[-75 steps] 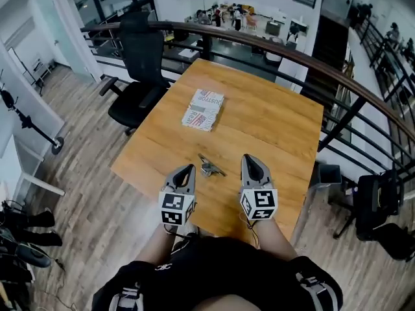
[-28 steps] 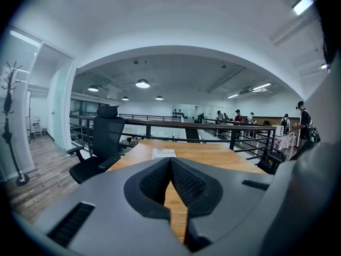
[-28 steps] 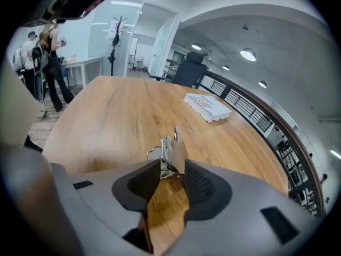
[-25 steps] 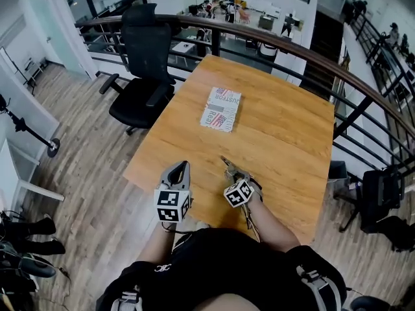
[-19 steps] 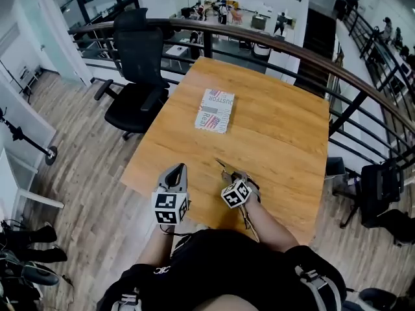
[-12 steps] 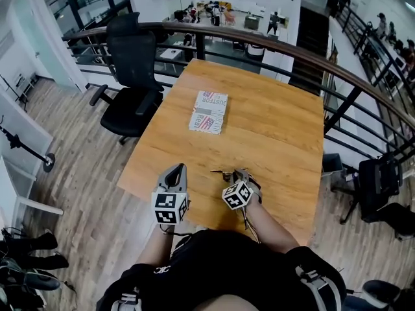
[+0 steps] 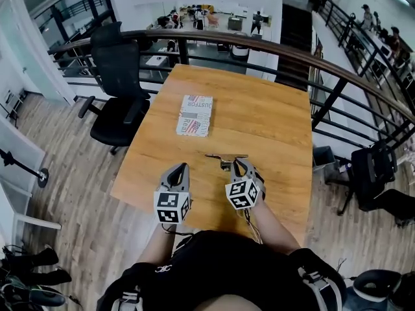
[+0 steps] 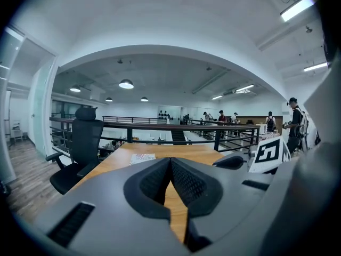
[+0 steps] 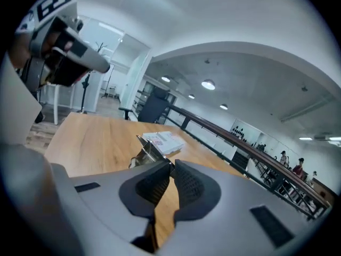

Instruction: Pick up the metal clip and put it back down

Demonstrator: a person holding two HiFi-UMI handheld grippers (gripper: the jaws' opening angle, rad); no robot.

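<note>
The right gripper [image 7: 238, 165], whose jaws have just been closing, grasps the thin silver metal clip [image 7: 224, 157] at their tips, clear of the wooden counter [image 7: 279, 118]. The clip's long axis runs crosswise, pointing left. The left gripper [image 7: 178, 170] hovers nearby, jaws clenched on nothing.

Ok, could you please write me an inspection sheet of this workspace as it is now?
Surface: wooden table, no spills seen.
Job's things: metal clip, in the right gripper, seemingly lifted off the wood.
Clutter: printed pack lying flat, mid-table.
Grippers: right gripper jaws have just been closing, on the clip; left gripper shut, empty.
Cables: thin wires under the right gripper.
Surroundings: black office chair, railing, people far beyond.
</note>
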